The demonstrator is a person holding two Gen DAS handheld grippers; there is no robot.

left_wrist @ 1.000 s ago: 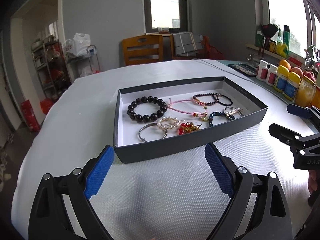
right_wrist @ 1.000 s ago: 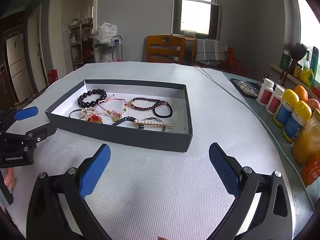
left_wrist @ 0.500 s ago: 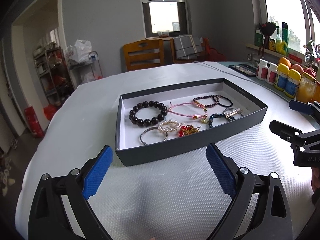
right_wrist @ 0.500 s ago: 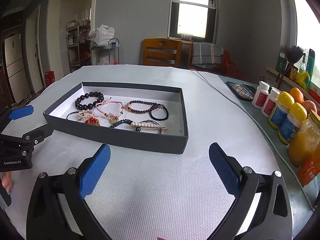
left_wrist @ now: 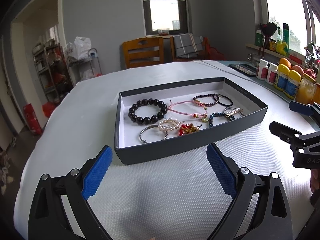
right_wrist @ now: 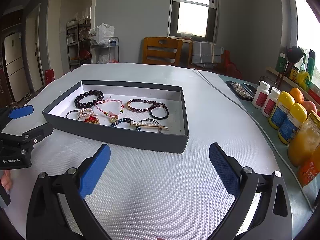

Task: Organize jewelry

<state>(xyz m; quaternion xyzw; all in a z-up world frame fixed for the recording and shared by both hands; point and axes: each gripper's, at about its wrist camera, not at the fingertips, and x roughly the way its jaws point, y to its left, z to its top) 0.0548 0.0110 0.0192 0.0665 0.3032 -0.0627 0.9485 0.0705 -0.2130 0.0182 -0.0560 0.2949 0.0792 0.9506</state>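
White table (left_wrist: 70,120) holds one tray (left_wrist: 180,150) with nine jewelry pieces (left_wrist: 148,111).

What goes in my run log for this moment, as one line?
left gripper: open, empty | right gripper: open, empty | both short of tray | jewelry in tray, black bead bracelet untouched

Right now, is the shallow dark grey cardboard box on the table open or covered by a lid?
Open. The shallow dark grey cardboard box has no lid on it; its white floor and the bracelets inside show in both views.
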